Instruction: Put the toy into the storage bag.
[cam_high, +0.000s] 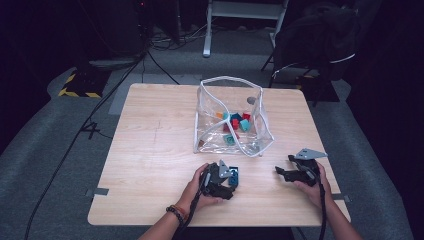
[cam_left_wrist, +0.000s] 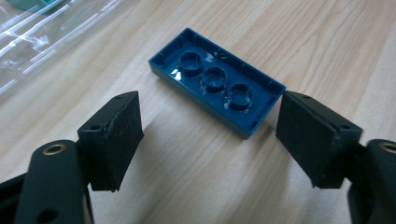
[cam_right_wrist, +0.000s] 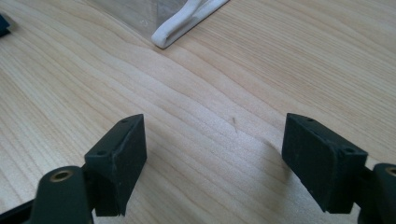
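**Blue brick lies between the open left jaws**

Blue plastic building brick (cam_left_wrist: 217, 84), a flat rectangular plate, lies upside down on the table, its hollow underside with three round tubes facing up. It sits near the table's front edge, just in front of the clear bag.

Largest in the scene is the light wooden square table (cam_high: 150, 150), which stands on grey carpet. On its far half rests the clear soft plastic bag with white edging (cam_high: 232, 117), open at the top and holding a small heap of red, teal and orange bricks (cam_high: 235, 122).

Smaller again are the two hand-held tools. The left gripper (cam_left_wrist: 210, 140) hangs low over the brick, held in the person's left hand (cam_high: 200, 187). Its jaws stand part open, one black pad on either side of the brick's near end; the right-hand pad is just beside the brick's corner, and whether it touches cannot be told. Nothing is clamped.

The right gripper (cam_right_wrist: 215, 154) sits well apart to the right, held in the right hand (cam_high: 312, 187). Its jaws are spread wide over bare wood and have hold of nothing, with the bag's white edge farther ahead.
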